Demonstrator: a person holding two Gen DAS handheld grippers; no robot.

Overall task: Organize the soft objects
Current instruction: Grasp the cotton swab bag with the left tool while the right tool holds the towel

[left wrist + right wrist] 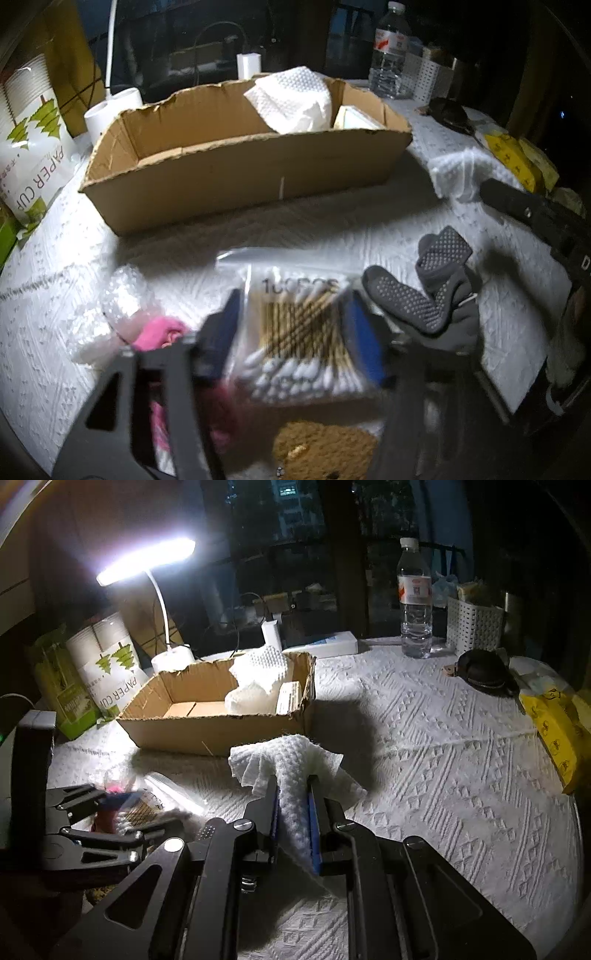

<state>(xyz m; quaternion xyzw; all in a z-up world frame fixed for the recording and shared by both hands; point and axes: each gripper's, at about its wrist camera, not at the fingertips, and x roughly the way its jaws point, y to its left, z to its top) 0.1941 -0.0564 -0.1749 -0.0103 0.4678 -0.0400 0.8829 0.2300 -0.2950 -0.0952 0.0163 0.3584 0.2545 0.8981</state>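
My left gripper point(291, 314) stands open around a clear bag of cotton swabs point(299, 332) lying on the white cloth; its blue pads point(364, 339) flank the bag. Grey dotted socks point(428, 295) lie to its right, a pink cloth point(159, 332) in bubble wrap to its left. My right gripper point(293, 805) is shut on a white paper towel point(291, 760), held above the table in front of the cardboard box point(218, 734). The box point(243, 173) holds another white towel point(291, 96). The right gripper's finger also shows in the left wrist view point(517, 203).
A paper cup pack point(33, 147), tissue roll point(110, 110), desk lamp point(147, 561), water bottle point(415, 598), white basket point(472, 627), black pouch point(480, 672) and yellow pack point(554, 734) ring the table. A brown woven piece point(317, 450) lies below the swabs.
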